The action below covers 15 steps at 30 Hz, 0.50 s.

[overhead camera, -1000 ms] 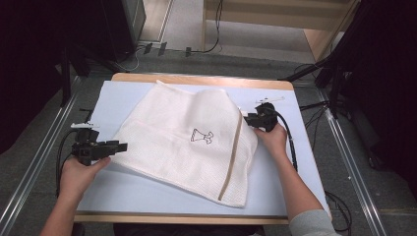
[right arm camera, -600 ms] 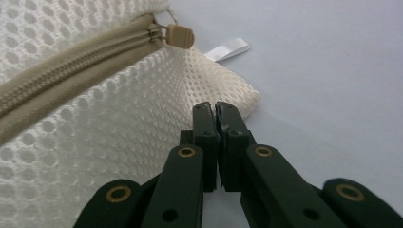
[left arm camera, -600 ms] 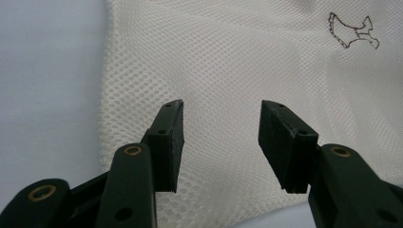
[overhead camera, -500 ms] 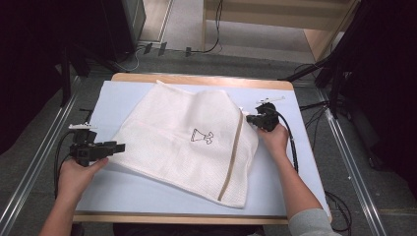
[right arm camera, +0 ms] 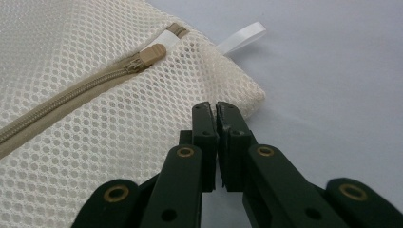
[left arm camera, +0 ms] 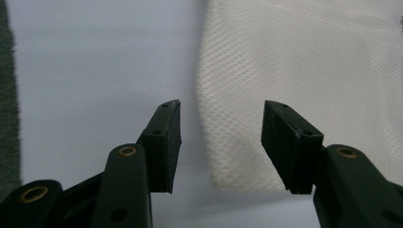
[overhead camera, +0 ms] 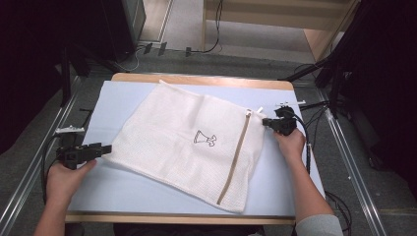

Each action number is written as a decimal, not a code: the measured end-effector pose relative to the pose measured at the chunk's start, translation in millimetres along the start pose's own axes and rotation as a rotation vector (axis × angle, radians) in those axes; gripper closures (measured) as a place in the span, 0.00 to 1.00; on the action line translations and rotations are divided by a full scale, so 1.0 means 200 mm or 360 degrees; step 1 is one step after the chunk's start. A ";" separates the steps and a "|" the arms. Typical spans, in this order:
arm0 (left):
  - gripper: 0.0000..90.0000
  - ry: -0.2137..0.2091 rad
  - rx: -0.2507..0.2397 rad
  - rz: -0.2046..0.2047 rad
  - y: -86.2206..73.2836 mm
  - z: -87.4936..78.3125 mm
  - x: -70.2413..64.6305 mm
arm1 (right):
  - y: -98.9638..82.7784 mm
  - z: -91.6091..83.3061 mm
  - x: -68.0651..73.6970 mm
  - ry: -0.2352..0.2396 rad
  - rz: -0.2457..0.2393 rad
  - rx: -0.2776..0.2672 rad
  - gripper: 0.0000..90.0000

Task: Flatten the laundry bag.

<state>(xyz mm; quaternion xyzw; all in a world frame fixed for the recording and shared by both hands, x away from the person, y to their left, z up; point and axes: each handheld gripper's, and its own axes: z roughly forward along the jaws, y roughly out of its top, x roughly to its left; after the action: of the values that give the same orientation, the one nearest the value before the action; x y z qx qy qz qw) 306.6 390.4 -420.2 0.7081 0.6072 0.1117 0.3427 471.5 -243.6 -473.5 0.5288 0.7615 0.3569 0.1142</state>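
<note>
A white mesh laundry bag (overhead camera: 196, 137) with a tan zipper (overhead camera: 236, 157) and a small printed figure lies flat on the light-blue table top (overhead camera: 113, 103). My right gripper (overhead camera: 267, 122) is at the bag's right edge, below the zipper pull (right arm camera: 149, 53) and the white ribbon loop (right arm camera: 240, 38). In the right gripper view the gripper (right arm camera: 216, 107) is shut, pinching the mesh (right arm camera: 71, 71) near that corner. My left gripper (overhead camera: 105, 147) is at the bag's left corner. Its jaws have just been opening; the gripper (left arm camera: 221, 107) is open, with the bag's corner (left arm camera: 309, 57) lying between and beyond the jaws, untouched.
The wooden table rim (overhead camera: 201, 78) runs along the far side, with metal rails (overhead camera: 29, 172) left and right of the table. Cables (overhead camera: 307, 147) trail off the right gripper. Bare mat lies left of the bag and along the front edge.
The right gripper closed at the bag's right edge and shifted right, drawing that side and the zipper end with it. The left gripper slid right up to the bag's left corner.
</note>
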 end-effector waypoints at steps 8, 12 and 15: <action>0.53 0.0030 0.0098 -0.0074 -0.03 0.05 0.07 | -0.01 0.01 0.00 0.0012 0.0024 -0.0011 0.98; 0.67 -0.0066 0.0160 -0.0112 -0.03 0.10 0.06 | -0.01 0.01 0.00 0.0007 0.0016 -0.0013 0.97; 0.86 -0.0059 0.0194 -0.0071 -0.02 0.12 0.05 | -0.01 0.00 0.00 0.0004 0.0013 -0.0013 0.97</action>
<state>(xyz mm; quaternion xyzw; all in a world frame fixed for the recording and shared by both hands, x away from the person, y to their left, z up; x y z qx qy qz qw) 319.5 390.7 -443.9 0.7158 0.6221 0.0537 0.3126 470.8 -243.9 -475.3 0.5311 0.7580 0.3611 0.1139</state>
